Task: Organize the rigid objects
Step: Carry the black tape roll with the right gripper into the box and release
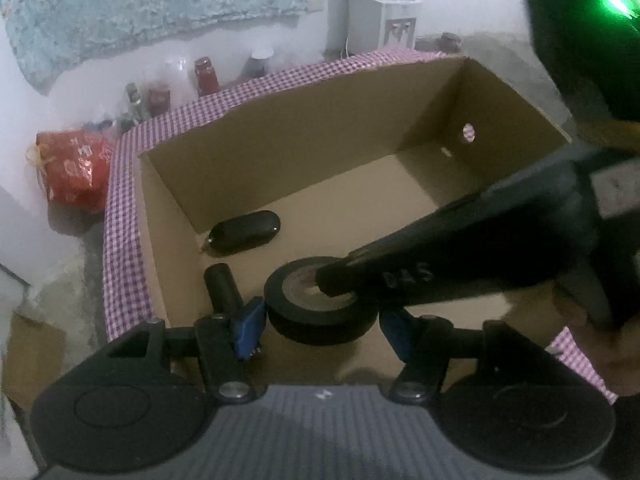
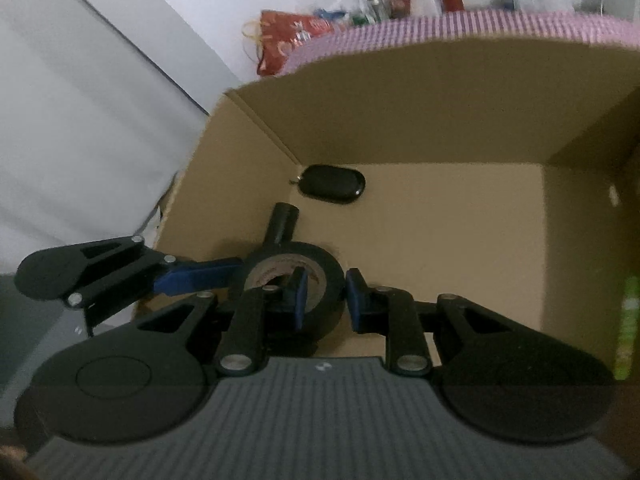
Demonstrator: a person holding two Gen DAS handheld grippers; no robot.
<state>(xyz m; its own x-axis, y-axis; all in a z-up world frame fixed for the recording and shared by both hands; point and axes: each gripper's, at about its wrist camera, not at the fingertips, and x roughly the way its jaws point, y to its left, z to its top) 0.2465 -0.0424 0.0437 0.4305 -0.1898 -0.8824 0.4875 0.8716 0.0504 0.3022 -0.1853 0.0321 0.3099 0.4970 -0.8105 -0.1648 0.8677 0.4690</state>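
A black tape roll point(image 1: 320, 300) is held low inside an open cardboard box point(image 1: 280, 128). My right gripper point(image 2: 324, 294) is shut on the roll's wall point(image 2: 332, 276), one finger in its core and one outside. My left gripper point(image 1: 320, 320) is open, its blue pads either side of the roll; whether they touch it I cannot tell. In the left wrist view the right gripper's finger point(image 1: 400, 276) reaches into the core. A black oval case point(image 1: 244, 232) and a black cylinder point(image 1: 222, 284) lie on the box floor at its left; both also show in the right wrist view, case point(image 2: 332, 184) and cylinder point(image 2: 282, 224).
The box stands on a purple checked cloth point(image 1: 120, 216). Beyond it are a red bag point(image 1: 76, 168), jars and bottles point(image 1: 206, 74) and a water dispenser point(image 1: 384, 16) by the white wall. A green item point(image 2: 628, 320) lies at the box's right side.
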